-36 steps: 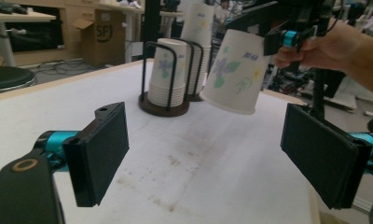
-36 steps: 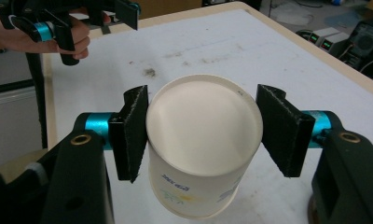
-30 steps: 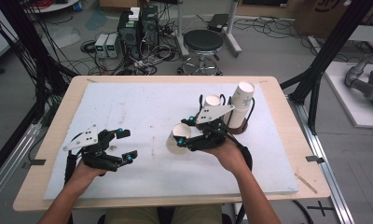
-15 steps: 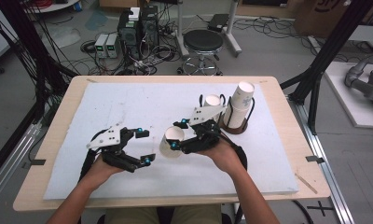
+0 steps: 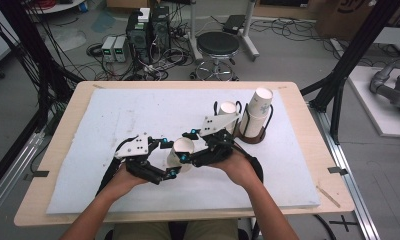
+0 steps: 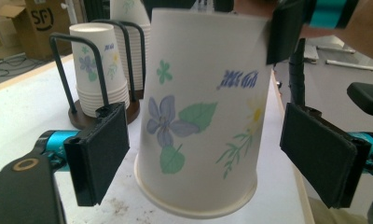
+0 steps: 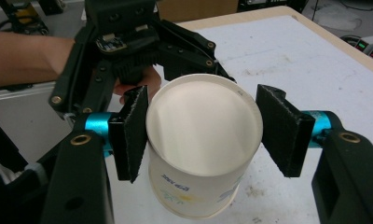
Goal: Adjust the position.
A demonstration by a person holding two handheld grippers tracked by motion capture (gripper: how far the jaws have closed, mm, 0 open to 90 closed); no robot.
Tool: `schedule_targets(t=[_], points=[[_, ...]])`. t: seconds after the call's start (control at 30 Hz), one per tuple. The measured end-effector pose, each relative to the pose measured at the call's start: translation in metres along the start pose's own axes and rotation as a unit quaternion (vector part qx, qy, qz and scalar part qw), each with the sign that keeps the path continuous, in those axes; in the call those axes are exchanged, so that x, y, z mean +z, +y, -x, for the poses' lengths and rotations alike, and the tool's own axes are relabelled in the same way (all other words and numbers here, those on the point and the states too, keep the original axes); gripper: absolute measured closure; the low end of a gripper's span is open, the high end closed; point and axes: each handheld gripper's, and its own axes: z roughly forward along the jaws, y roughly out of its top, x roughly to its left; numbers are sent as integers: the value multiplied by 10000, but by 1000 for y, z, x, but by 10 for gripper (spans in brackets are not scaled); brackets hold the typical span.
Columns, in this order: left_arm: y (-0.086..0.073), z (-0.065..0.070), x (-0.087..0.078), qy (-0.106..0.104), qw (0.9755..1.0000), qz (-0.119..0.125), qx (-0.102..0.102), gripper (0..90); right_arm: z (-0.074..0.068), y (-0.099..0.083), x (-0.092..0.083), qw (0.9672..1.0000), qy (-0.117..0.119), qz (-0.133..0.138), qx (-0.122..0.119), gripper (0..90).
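A white paper cup (image 5: 180, 151) with a flower print hangs just above the mat, my right gripper (image 5: 187, 146) shut on it. In the right gripper view the cup (image 7: 203, 140) shows a round white end between the pads (image 7: 131, 135). My left gripper (image 5: 169, 158) has come in from the left and stands open around the same cup. In the left gripper view the cup (image 6: 203, 116) sits between the wide-spread pads (image 6: 100, 154) with a gap on each side, wide rim downward. The right gripper's pad (image 6: 287, 28) presses on its upper part.
A dark wire holder (image 5: 253, 135) at the back right carries two stacks of the same cups (image 5: 258, 107), also seen in the left gripper view as cup stacks (image 6: 98, 65). The white mat (image 5: 138, 110) covers the wooden table (image 5: 308, 115). A stool (image 5: 218, 45) and cables are on the floor beyond.
My left gripper has moved right across the mat and now has its open jaws on either side of the cup. The right gripper has stayed put with the cup.
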Motion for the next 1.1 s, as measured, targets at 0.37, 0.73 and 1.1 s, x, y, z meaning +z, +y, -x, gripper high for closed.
schedule_targets(t=[0.37, 0.73, 1.1], points=[[-1, 0, 0, 12, 9999, -110, 99, 287, 0, 0, 3, 9999, 83, 51, 47, 384], [0, 0, -3, 10, 9994, -311, 125, 370, 1, -3, 6, 9995, -161, 50, 283, 197], [19, -3, -7, 39, 9920, -1240, 228, 381, 2, -6, 7, 10000, 86, -30, -21, 196]])
